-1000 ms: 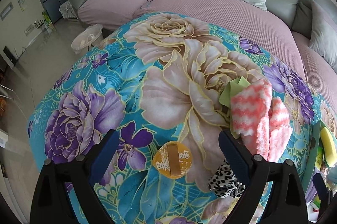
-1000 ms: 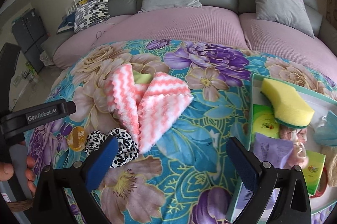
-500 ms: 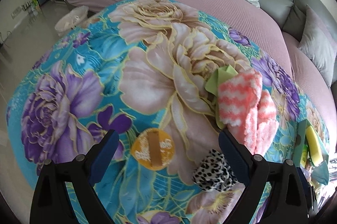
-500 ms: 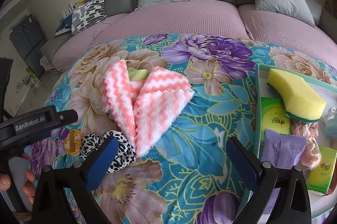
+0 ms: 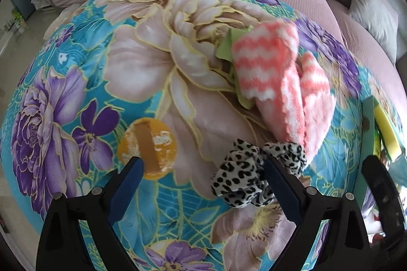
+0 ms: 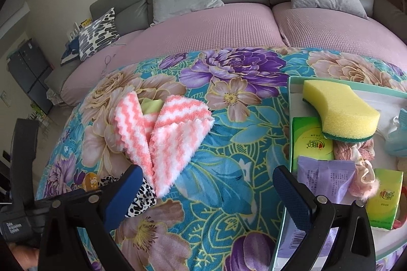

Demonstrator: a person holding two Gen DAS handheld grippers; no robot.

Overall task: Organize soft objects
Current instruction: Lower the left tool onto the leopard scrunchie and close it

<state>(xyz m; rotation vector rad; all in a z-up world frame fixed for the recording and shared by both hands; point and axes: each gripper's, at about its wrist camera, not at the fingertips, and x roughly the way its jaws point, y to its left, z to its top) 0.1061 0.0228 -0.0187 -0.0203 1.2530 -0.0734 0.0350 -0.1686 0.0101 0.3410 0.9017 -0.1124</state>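
My left gripper (image 5: pixel 202 170) hangs low over the flowered cloth (image 5: pixel 84 67), its fingers (image 5: pixel 127 184) spread wide with nothing between them. The gap frames the leopard-print scrunchie (image 5: pixel 244 176), which lies just in front of my right-hand finger, while the round orange packet (image 5: pixel 147 147) sits by the other finger. I judge the scrunchie to be the thing I am lining up on, since it is soft and loose on the cloth, whereas the packet looks stiff and may not belong with this job.

Just beyond the scrunchie lies the pink-and-white striped towel (image 6: pixel 162 133), folded into two flaps, its near tip touching the scrunchie, with a green cloth (image 6: pixel 151 104) peeking out from under it. Both wait outside the tray.

My right gripper (image 6: pixel 206 193) holds off above the cloth, fingers equally spread and empty, between the towel and the teal-rimmed tray (image 6: pixel 290 118). That tray already carries the yellow sponge (image 6: pixel 340 109), tissue packs and a pink frilly item, so it reads as the collecting place. Keeping the right side near it leaves the left free to gather.
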